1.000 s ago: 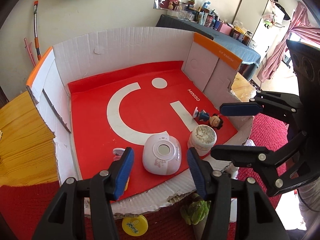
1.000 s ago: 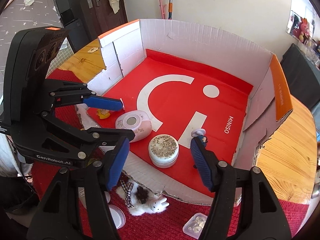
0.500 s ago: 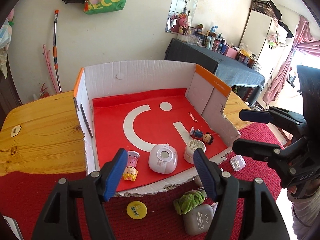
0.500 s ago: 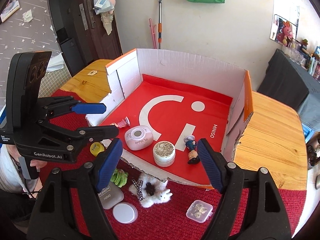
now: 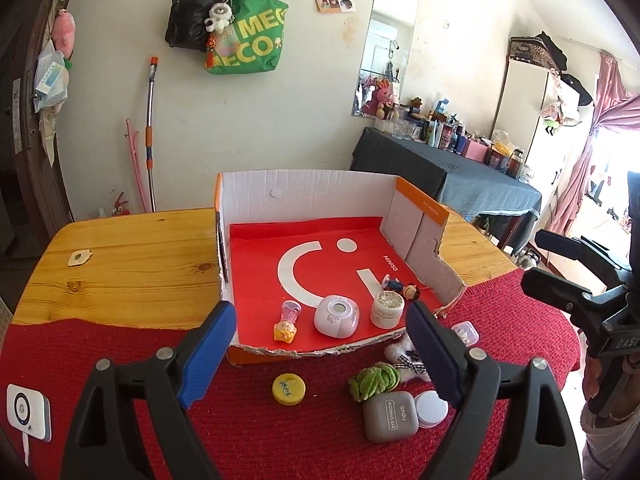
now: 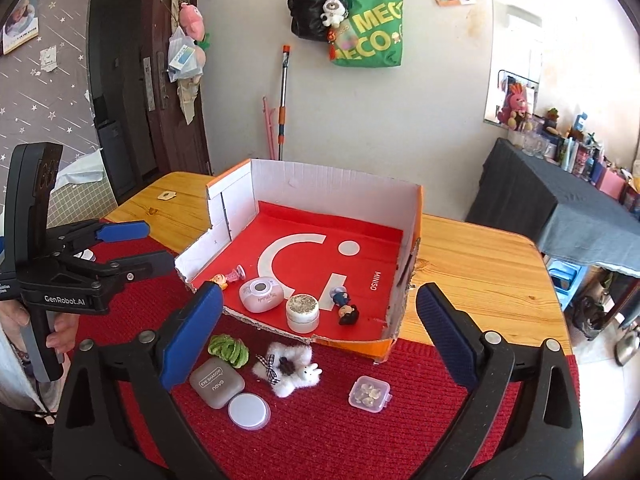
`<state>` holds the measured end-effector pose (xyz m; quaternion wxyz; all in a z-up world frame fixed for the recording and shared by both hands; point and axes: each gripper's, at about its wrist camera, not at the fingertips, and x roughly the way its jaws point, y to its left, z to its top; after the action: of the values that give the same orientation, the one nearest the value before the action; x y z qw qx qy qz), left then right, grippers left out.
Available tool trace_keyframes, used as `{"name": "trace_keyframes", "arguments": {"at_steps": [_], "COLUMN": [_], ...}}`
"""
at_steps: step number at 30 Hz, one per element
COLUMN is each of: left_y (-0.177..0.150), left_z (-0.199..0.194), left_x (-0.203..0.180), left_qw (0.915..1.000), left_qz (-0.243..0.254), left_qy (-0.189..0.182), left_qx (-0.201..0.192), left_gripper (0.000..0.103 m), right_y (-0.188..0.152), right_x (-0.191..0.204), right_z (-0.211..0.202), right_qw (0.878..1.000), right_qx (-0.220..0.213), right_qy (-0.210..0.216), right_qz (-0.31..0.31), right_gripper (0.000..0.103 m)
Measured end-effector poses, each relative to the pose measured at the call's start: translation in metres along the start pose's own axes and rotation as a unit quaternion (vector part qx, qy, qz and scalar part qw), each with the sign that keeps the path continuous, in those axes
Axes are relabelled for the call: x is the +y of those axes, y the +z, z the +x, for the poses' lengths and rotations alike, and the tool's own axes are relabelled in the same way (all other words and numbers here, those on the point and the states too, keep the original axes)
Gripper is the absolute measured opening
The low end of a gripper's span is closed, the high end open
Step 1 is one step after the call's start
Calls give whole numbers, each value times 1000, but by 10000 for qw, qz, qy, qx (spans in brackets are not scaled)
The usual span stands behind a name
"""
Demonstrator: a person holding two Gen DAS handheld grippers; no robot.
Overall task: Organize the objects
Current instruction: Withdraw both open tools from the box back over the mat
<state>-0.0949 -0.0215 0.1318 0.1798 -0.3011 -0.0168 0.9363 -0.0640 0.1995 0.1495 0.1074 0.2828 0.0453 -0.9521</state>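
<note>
Open cardboard box (image 6: pixel 336 184) held four items along its torn front; gray eyeshadow case (image 6: pixel 216 382) lay outside on red cloth.

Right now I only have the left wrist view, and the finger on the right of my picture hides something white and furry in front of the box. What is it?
Observer: A white bunny plush with a checked bow, lying on the red mat just outside the cardboard box.
Operator: Does the right gripper hold anything?
Observer: No. The right gripper has its jaws opening, with nothing between them.
</note>
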Motion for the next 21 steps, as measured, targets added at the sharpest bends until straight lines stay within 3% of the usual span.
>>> {"name": "trace_keyframes", "arguments": {"at_steps": [7,21], "left_y": [-28,-86], "left_z": [-17,-11], "left_x": [-6,-18], "left_qw": [9997,9987], "left_qz": [-105,-186], "left_qy": [150,472], "left_qx": [-151,108], "left_gripper": [100,103], "right_y": [-31,-95], "right_x": [1,11], "right_z": [-16,-11], "right_qw": [9989,9975], "right_qx": [-213,84], "right_qy": [-282,-286], "right_qz": [319,640], "right_gripper": [102,103]}}
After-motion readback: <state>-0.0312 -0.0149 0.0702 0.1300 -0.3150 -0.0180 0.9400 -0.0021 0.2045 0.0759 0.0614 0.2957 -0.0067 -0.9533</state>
